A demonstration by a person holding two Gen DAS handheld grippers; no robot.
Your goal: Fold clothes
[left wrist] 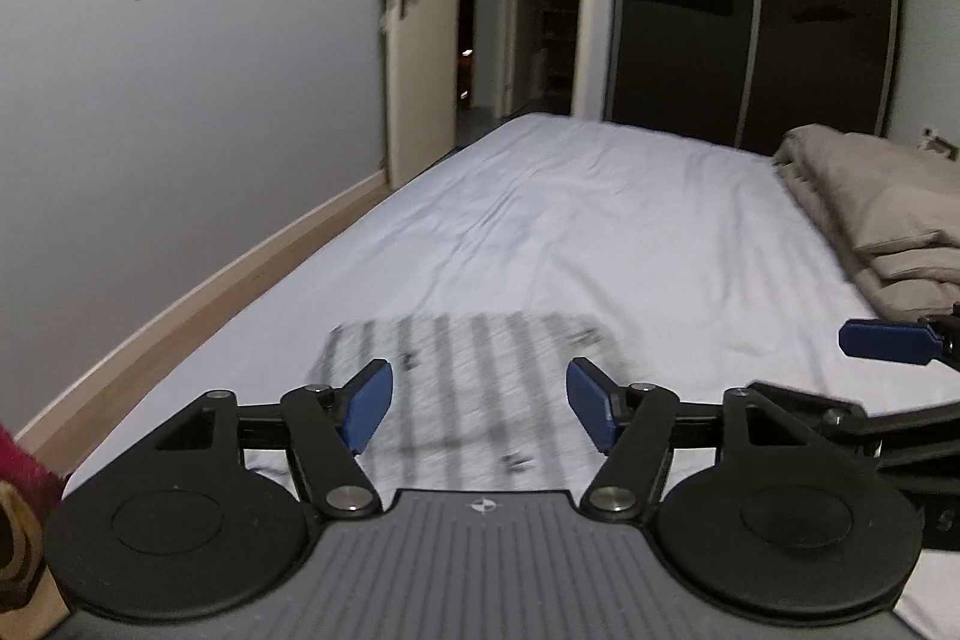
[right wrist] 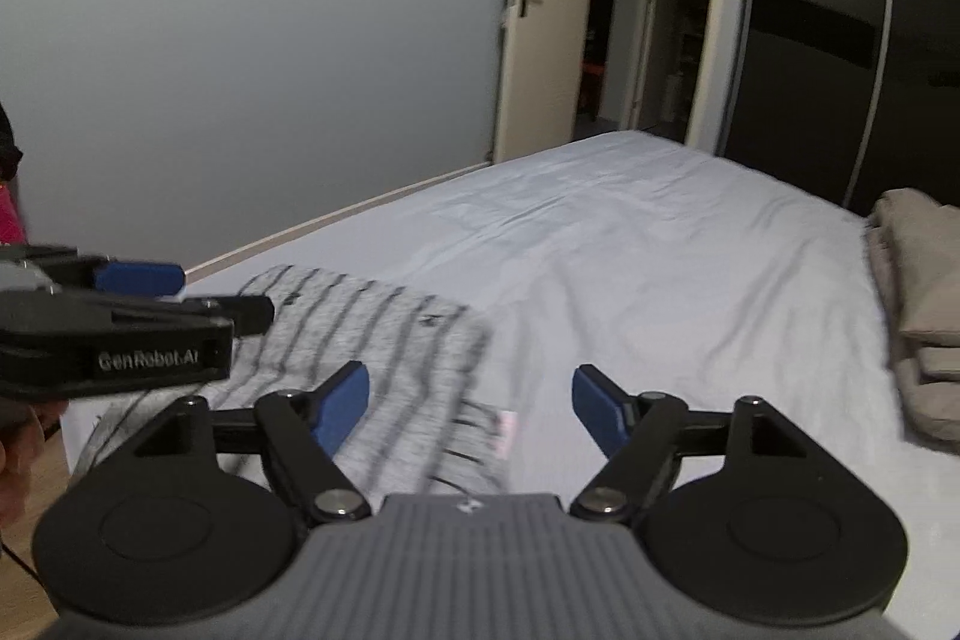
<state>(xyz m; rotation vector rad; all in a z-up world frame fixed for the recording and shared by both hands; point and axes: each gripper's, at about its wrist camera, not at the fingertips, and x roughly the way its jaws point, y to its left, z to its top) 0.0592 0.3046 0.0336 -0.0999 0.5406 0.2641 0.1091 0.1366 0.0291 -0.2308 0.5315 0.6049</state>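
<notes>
Grippers first, left to right. Our left gripper (left wrist: 480,403) has its blue pads spread wide with nothing pinched between them, and it hangs above the near edge of the bed (left wrist: 600,220). The striped garment (left wrist: 474,370) lies flat on the sheet right under and ahead of it, not touched by either pad. Our right gripper (right wrist: 471,409) is just as wide and empty; from there the garment sits below and to the left, under its left pad. The garment's grey with thin dark stripes, folded into a rough rectangle, pretty blurry. Beige folded bedding (right wrist: 924,292) is stacked at the far right.
</notes>
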